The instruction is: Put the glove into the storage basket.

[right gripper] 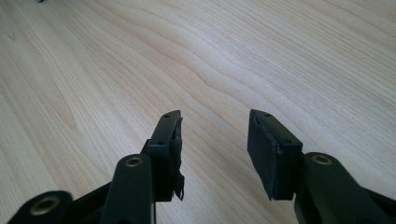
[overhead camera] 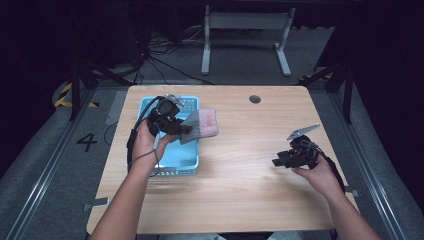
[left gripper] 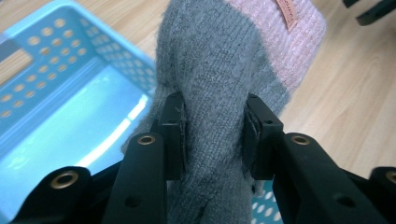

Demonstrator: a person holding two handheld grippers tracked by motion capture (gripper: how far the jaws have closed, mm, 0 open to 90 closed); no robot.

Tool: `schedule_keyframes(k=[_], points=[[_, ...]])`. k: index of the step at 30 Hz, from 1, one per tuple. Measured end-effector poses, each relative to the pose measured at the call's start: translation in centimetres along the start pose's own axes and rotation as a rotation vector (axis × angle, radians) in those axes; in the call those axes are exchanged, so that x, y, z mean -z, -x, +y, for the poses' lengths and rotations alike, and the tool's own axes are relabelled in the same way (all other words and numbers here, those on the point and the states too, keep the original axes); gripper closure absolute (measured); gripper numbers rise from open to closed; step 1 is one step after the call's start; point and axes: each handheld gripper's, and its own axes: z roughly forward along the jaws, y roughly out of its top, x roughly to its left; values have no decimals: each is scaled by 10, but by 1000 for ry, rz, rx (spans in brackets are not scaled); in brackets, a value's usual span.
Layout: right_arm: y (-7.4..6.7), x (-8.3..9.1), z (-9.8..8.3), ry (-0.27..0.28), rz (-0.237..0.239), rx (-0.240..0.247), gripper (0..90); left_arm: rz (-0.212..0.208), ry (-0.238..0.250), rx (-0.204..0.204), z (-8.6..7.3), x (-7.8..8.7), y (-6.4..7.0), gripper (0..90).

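High view, left gripper (overhead camera: 182, 129) clamps sock (overhead camera: 201, 125) over blue basket (overhead camera: 180, 162).

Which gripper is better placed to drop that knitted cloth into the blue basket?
Left. The left gripper already clamps the grey and pink knitted cloth beside the blue basket; the right gripper is open over bare table.

The left gripper (overhead camera: 184, 128) is clamped tight with its forearm reaching forward, while the right gripper (overhead camera: 276, 162) hangs parted.
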Motion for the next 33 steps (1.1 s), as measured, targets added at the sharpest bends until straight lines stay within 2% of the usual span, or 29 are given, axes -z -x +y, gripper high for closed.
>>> schedule_keyframes(k=[5, 12, 17, 19, 22, 28, 33], points=[[-2, -3, 2, -7, 4, 7, 550, 22, -5, 45, -8, 3, -17, 656], [-3, -4, 2, -4, 2, 19, 547, 52, -16, 54, -16, 6, -35, 655], [-2, -5, -1, -13, -1, 2, 545, 72, -18, 61, -21, 9, -46, 654], [-2, -5, -3, -15, -3, 1, 545, 74, -30, 52, -23, 7, -48, 653], [-3, -4, -3, -12, -3, -3, 543, 96, -88, 26, -25, 1, -50, 652], [-4, -4, -6, -16, -7, -5, 541, 106, -109, 32, -27, -6, -56, 651], [-4, -2, -8, -6, -6, 1, 539, 106, -165, 40, -27, -20, -62, 648]])
